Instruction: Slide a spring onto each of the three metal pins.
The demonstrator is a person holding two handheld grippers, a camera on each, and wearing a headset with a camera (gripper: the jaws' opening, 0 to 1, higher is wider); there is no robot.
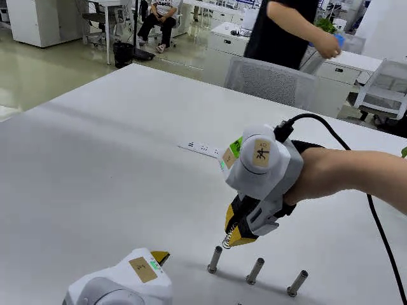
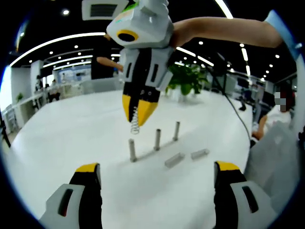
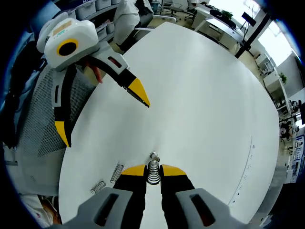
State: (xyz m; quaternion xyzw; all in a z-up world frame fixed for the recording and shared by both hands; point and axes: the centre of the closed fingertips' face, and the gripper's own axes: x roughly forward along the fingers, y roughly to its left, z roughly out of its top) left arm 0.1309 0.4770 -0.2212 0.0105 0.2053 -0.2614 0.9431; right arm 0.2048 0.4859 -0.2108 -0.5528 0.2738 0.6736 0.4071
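A spring (image 3: 153, 171) is clamped between the yellow tips of the right gripper (image 1: 234, 238) and hangs down from them, its lower end just above the top of the nearest pin (image 1: 215, 259) and not yet over it. That pin stands upright right under the jaws; the second pin (image 1: 255, 271) and the third pin (image 1: 297, 283) stand in a row leading away from the tips, all three bare. Two spare springs (image 3: 116, 172) lie flat on the white table (image 1: 95, 159) just beside the right gripper's jaws, on the side towards the left gripper (image 2: 157, 167). The left gripper faces the row of pins from near by, its jaws spread wide with nothing between them. A black cable (image 1: 375, 210) runs off the right gripper's body, and a power strip (image 1: 200, 149) lies on the table behind it
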